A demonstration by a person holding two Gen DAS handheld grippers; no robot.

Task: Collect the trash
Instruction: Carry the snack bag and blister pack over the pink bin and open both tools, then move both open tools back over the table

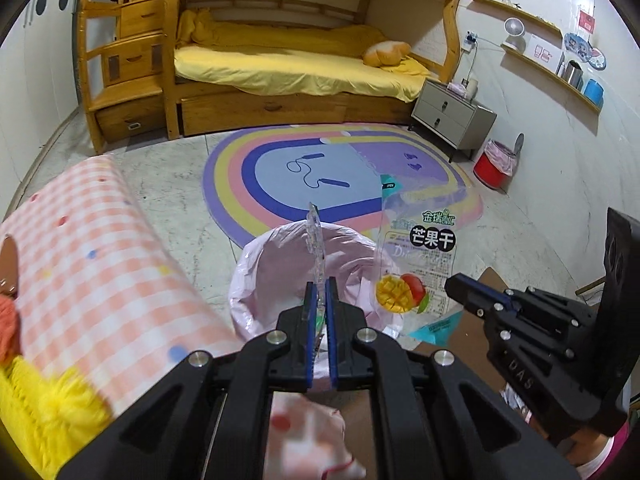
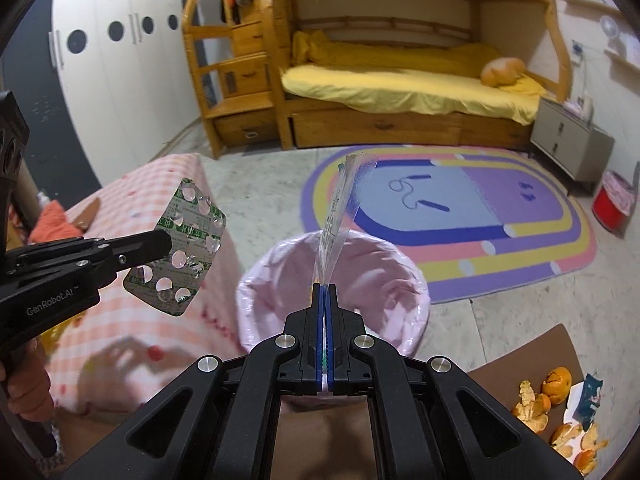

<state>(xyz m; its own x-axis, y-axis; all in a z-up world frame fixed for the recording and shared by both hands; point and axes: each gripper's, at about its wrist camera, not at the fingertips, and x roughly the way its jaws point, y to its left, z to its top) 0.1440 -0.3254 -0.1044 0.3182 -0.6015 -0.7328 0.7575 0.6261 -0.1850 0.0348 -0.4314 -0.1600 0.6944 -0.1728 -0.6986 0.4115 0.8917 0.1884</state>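
Observation:
My left gripper [image 1: 319, 286] is shut on an empty silver pill blister pack [image 1: 315, 244], seen edge-on here and flat in the right wrist view [image 2: 182, 248]. My right gripper [image 2: 324, 290] is shut on a clear dried-mango snack bag [image 2: 340, 216], whose printed face shows in the left wrist view [image 1: 416, 256]. Both are held above a bin lined with a pink bag [image 1: 280, 264], which also shows in the right wrist view [image 2: 280, 280]. The left gripper [image 2: 166, 246] shows at the left of the right wrist view, the right gripper [image 1: 452, 286] at the right of the left wrist view.
A pink checked cloth [image 1: 100, 264] covers a surface to the left. Orange peels [image 2: 560, 408] and a torn wrapper [image 2: 588, 400] lie on a brown surface at the right. A rainbow rug [image 2: 460, 216], bunk bed [image 1: 296, 60], nightstand [image 1: 452, 114] and red bin [image 1: 494, 164] stand beyond.

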